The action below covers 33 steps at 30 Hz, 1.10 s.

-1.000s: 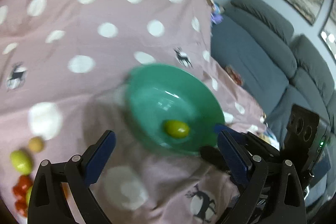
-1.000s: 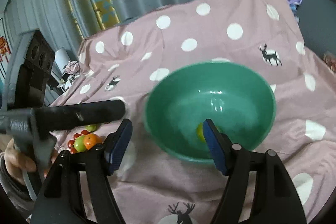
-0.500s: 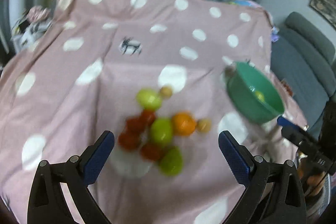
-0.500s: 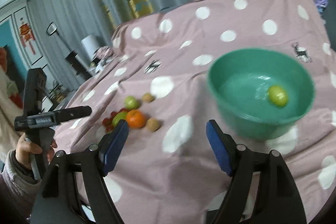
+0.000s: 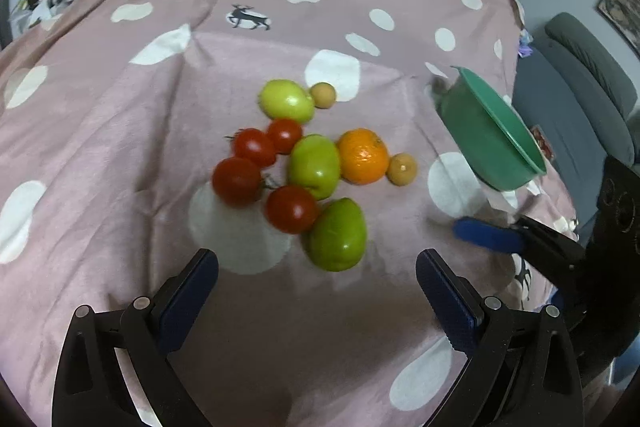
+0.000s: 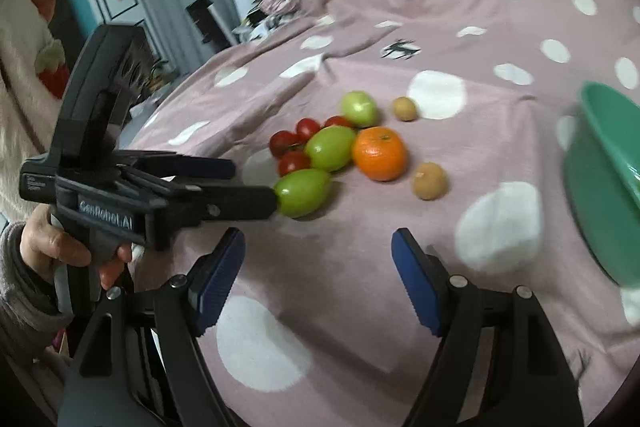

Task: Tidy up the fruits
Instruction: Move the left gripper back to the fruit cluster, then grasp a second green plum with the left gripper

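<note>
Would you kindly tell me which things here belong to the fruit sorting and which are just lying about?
Job:
green fruits
red tomatoes
orange
small brown fruits
green bowl
left gripper
right gripper

Lying about:
dotted cloth
grey sofa

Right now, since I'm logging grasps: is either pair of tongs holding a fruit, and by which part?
Nothing is held. The left tongs are open, just short of the nearest green fruit. The right tongs are open over bare cloth.
</note>
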Each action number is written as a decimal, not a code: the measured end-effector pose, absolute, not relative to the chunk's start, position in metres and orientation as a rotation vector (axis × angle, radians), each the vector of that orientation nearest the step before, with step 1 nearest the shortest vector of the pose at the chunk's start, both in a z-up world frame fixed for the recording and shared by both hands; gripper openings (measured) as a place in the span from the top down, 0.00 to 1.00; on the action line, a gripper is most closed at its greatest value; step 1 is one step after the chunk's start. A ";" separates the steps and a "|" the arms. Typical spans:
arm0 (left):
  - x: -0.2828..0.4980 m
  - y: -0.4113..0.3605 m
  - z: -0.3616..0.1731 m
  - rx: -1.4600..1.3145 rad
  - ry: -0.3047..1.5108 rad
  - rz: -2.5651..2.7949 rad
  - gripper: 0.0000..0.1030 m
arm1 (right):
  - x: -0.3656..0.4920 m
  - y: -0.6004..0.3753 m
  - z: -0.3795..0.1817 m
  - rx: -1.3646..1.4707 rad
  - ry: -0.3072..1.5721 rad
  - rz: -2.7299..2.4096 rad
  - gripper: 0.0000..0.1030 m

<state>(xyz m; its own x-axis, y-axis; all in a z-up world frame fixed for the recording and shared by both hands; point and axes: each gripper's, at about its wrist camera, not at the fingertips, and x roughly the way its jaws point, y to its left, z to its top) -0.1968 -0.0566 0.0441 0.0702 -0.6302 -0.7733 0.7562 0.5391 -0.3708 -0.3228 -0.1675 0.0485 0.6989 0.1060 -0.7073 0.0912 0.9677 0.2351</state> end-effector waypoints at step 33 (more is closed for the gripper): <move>-0.190 -0.077 0.038 0.111 1.162 -1.169 0.53 | -0.263 -0.160 0.022 0.263 0.889 0.128 0.61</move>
